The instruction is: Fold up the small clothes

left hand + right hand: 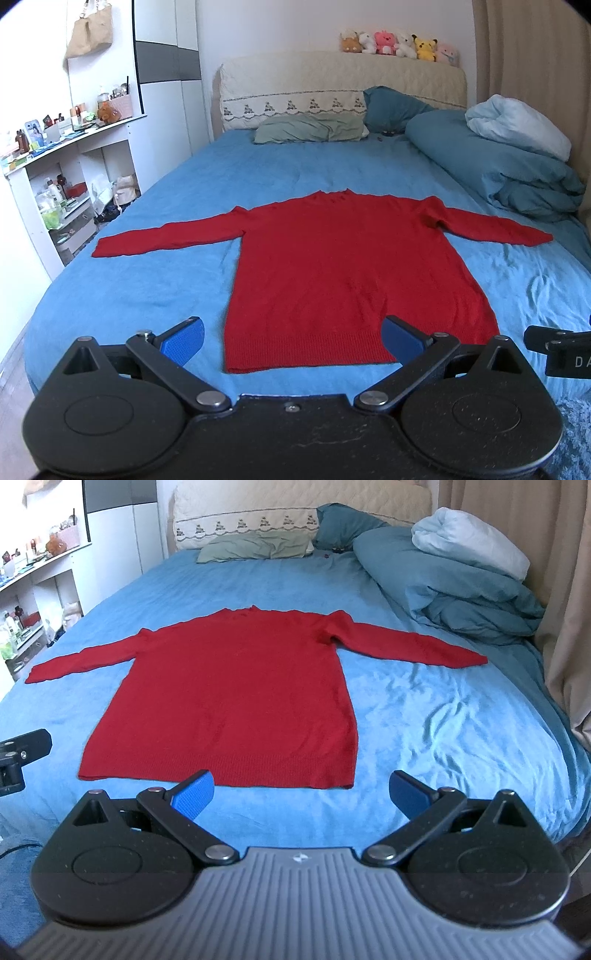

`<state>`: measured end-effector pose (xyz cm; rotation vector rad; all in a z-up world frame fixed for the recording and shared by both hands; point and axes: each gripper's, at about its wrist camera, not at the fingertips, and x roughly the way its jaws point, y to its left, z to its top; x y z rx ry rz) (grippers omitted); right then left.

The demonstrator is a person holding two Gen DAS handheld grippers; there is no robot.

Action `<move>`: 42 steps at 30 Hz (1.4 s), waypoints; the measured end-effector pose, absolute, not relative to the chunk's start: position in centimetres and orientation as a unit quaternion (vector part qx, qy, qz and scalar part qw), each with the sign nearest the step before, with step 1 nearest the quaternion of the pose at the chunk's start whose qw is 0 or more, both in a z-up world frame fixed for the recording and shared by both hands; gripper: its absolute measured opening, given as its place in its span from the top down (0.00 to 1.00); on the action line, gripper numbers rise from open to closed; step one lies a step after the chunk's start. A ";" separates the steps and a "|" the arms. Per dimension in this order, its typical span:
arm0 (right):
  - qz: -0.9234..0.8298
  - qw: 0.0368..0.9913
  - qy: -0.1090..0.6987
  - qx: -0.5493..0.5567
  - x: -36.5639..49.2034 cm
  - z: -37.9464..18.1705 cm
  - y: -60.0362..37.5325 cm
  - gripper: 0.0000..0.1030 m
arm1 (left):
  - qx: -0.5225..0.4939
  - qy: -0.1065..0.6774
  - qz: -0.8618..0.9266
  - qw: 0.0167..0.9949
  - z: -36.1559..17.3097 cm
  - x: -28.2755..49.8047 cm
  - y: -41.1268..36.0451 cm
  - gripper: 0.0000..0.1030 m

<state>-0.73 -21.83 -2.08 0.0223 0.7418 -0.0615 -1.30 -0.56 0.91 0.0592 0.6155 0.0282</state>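
A red long-sleeved sweater (332,273) lies flat on the blue bed sheet (155,266), hem toward me, both sleeves spread out to the sides. It also shows in the right wrist view (236,698). My left gripper (293,338) is open and empty, hovering just in front of the hem, its blue pads either side of the hem's left part. My right gripper (303,792) is open and empty, just in front of the hem's right corner. The right gripper's body shows at the left wrist view's right edge (557,350).
A bunched teal duvet (495,166) with a pale blue blanket (517,125) lies at the bed's right side. Pillows (310,127) and plush toys (399,44) sit at the headboard. Cluttered white shelves (66,177) stand left of the bed. Curtains (554,590) hang at right.
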 end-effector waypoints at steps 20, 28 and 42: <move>-0.031 0.934 0.356 0.004 -1.1 -2.0 -21.3 0.00 | 0.026 0.299 0.015 0.954 1.0 -1.3 -0.6 0.00; -0.030 0.934 0.357 0.005 -1.1 -1.9 -21.3 0.00 | 0.026 0.298 0.013 0.954 1.1 -1.3 -0.6 0.00; -0.030 0.934 0.355 0.005 -1.1 -1.9 -21.0 0.00 | 0.025 0.298 0.013 0.954 1.2 -1.4 -0.6 0.00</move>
